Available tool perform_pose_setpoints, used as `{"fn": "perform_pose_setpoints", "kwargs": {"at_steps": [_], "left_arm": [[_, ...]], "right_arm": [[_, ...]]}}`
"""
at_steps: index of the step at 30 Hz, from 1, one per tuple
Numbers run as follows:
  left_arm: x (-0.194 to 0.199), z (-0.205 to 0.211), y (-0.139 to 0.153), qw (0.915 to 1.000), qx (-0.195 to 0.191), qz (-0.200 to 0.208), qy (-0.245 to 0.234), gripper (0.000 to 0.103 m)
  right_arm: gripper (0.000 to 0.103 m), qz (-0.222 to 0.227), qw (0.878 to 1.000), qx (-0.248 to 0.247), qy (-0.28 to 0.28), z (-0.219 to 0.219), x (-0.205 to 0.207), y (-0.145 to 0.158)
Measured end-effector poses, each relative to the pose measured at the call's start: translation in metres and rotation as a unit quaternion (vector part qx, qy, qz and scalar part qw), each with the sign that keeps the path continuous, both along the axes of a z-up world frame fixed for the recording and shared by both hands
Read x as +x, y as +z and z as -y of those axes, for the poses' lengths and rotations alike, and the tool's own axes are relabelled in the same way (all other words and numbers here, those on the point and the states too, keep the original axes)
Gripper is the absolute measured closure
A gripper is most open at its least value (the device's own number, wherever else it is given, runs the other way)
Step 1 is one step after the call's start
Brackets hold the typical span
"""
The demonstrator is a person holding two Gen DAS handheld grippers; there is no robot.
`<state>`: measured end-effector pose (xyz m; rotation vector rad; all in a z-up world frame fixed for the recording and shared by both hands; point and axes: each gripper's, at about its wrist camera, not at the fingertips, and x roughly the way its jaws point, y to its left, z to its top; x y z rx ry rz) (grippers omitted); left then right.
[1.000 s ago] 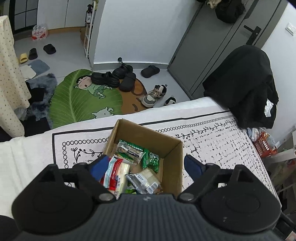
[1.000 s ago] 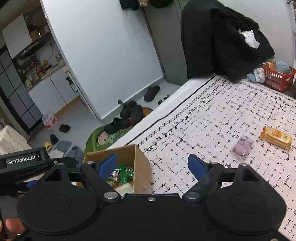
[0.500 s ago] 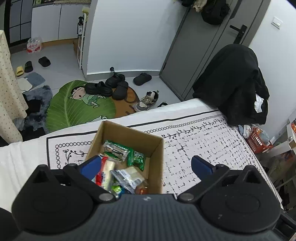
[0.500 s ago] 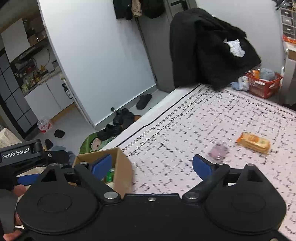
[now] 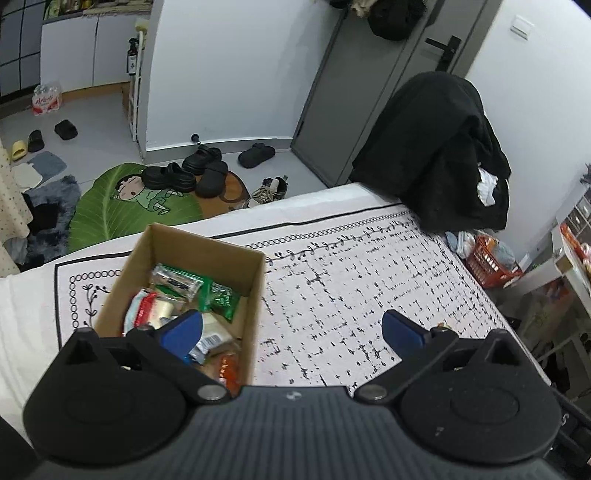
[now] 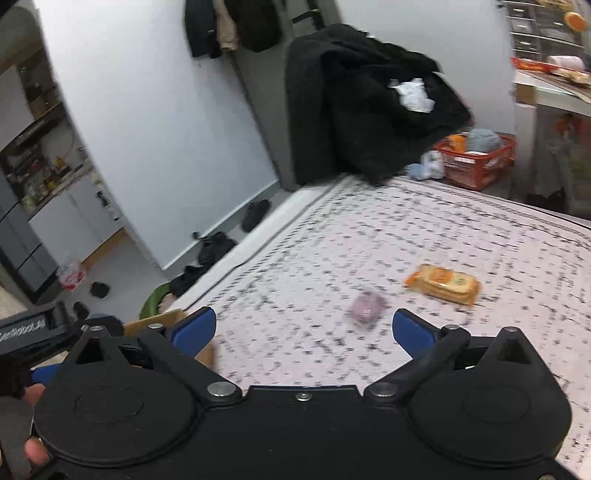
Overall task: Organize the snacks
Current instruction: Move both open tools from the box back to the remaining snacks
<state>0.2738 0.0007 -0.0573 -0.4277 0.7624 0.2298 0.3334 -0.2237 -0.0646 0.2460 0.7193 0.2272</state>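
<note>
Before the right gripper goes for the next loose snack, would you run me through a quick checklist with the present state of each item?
1. Right gripper open and empty: ok.
2. Left gripper open and empty: ok.
3. Purple snack lying free on the patterned cover, nothing on it: ok.
4. Orange packet apart from the purple snack: ok.
5. Cardboard box open on top, with room: ok; it holds several snacks but is not full.
6. Sharp view of the target: not ok; the right wrist picture is blurred.

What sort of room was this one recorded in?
Probably a small flat's bedroom by the entrance: a bed with a patterned cover, shoes on the leaf-shaped mat, and coats hanging near the door.
</note>
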Motion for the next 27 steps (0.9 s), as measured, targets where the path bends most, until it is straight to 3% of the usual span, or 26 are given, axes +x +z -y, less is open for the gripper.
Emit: {"fn": "perform_pose_setpoints", "kwargs": {"at_steps": [13,27], "left_arm": [[0.024,0.055,-0.018,0.9994,0.005,-0.013,-0.032,0.000],[0.064,0.106,-0.042,0.9971,0.014,-0.011,-0.074,0.000]], "right_arm": [[0.000,-0.004,0.996,0.044,-0.080,0.077,0.004,-0.014],[0.000,-0.034,0.991,0.042,-0.125,0.124,0.024,-0.043]]}}
